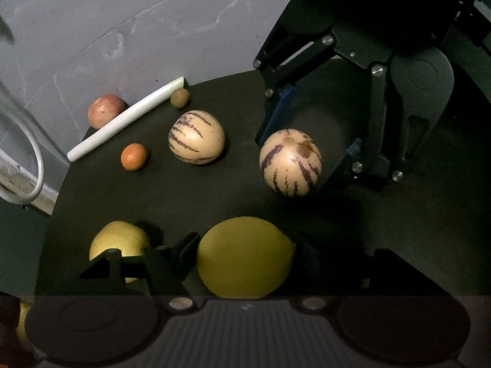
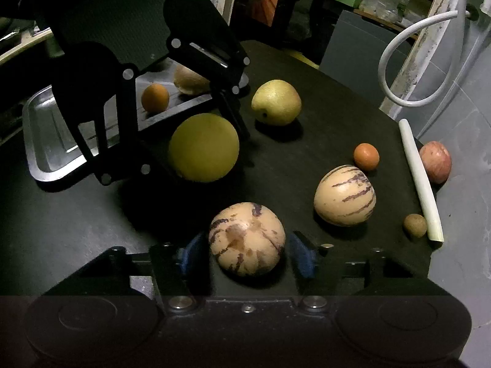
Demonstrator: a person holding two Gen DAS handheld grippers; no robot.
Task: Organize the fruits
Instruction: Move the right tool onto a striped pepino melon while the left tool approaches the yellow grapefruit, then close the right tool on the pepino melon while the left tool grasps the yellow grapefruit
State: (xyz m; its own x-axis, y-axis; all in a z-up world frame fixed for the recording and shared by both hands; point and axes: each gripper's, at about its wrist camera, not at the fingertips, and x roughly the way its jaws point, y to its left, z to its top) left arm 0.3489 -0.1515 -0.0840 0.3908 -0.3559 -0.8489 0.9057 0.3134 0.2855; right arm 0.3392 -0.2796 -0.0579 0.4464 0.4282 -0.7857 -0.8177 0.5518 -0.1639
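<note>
A round yellow fruit [image 1: 245, 257] [image 2: 203, 147] rests on the dark mat [image 1: 214, 196], and my left gripper [image 1: 245, 254] [image 2: 196, 153] is shut on it, a pad against each side. A cream melon with purple stripes [image 2: 247, 239] [image 1: 290, 162] sits between the blue pads of my right gripper [image 2: 247, 256] [image 1: 307, 150], which is shut on it. A second striped melon [image 1: 196, 137] [image 2: 344, 195], a small orange fruit [image 1: 134, 156] [image 2: 366, 156], a yellow pear [image 1: 119, 245] [image 2: 276, 102], a small brown fruit [image 1: 179, 97] [image 2: 415, 225] and a red apple [image 1: 106, 111] [image 2: 435, 161] lie loose.
A metal tray [image 2: 46, 141] behind the left gripper holds an orange [image 2: 155, 98] and a brownish fruit [image 2: 190, 81]. A white tube [image 1: 125, 116] [image 2: 420, 181] lies along the mat's edge beside the apple. A grey wall [image 1: 153, 15] and a white hose [image 2: 399, 61] border that side.
</note>
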